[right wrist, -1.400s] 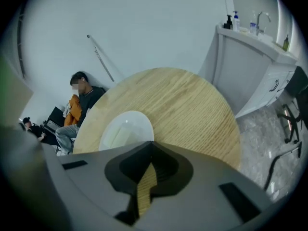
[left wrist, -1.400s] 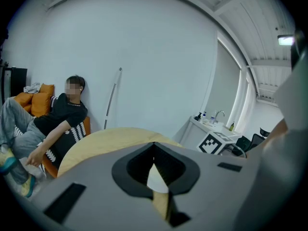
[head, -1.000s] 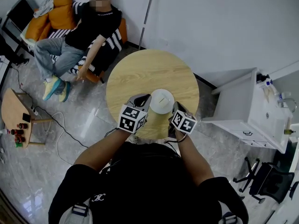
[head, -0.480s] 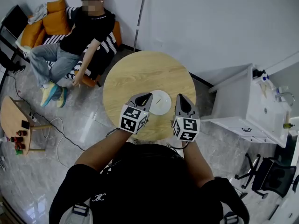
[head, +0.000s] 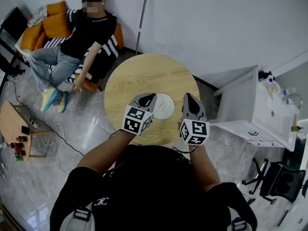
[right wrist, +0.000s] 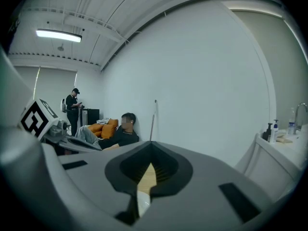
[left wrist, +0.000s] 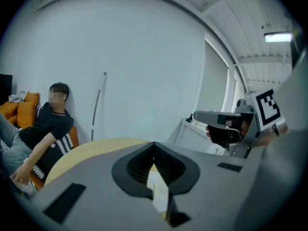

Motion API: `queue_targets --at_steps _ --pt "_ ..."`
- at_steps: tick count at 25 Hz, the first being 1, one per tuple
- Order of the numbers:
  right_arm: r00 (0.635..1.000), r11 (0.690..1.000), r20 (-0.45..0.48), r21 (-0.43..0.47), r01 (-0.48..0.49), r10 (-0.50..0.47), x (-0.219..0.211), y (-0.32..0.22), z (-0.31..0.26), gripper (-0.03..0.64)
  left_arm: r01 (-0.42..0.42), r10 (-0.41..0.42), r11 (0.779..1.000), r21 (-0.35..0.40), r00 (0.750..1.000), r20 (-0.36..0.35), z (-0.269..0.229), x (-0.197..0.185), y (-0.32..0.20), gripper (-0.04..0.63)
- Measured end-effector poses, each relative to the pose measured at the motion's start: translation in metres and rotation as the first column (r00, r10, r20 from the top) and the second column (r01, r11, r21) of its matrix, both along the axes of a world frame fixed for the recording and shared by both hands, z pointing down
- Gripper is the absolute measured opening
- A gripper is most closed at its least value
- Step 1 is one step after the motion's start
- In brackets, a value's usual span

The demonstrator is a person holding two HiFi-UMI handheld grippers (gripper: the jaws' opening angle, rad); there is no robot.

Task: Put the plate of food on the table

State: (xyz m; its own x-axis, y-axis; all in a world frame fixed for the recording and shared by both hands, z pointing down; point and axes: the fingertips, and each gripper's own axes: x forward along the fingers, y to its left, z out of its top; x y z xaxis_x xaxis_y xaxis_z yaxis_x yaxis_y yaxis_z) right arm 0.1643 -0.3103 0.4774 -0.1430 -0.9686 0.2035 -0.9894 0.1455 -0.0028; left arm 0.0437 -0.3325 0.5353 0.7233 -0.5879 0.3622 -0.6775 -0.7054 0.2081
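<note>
1. Plate (head: 163,106): it lies flat on the round wooden table (head: 144,73), between my two grippers and a little ahead of their marker cubes. I can't make out the food on it beyond a faint mark.
2. My left gripper (head: 148,99) has its jaws closed together. In the left gripper view the tips (left wrist: 154,146) meet, with only a pale sliver showing in the slot behind them. Its nose sits just beside the plate's left rim, and I can't tell whether they touch.
3. My right gripper (head: 188,98) is fully closed and holds nothing. It stands apart from the plate's right rim, and in the right gripper view the tips (right wrist: 151,147) are pressed together.
4. Right of the right gripper, off the table, stands a white cabinet (head: 260,112).
5. Beyond the table, ahead and left of the left gripper, a seated person (head: 86,30) leans back on an orange sofa (head: 48,20), and a thin pole (head: 140,23) leans against the wall.
6. Farthest off, the right gripper view shows a standing person (right wrist: 73,109).
</note>
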Motion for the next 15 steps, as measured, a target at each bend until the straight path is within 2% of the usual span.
queue_targets --at_steps 15 --pt "0.999 0.999 0.033 -0.024 0.032 -0.031 -0.005 -0.003 0.011 0.008 0.001 -0.001 1.0 -0.019 1.0 0.019 0.01 0.001 -0.006 0.008"
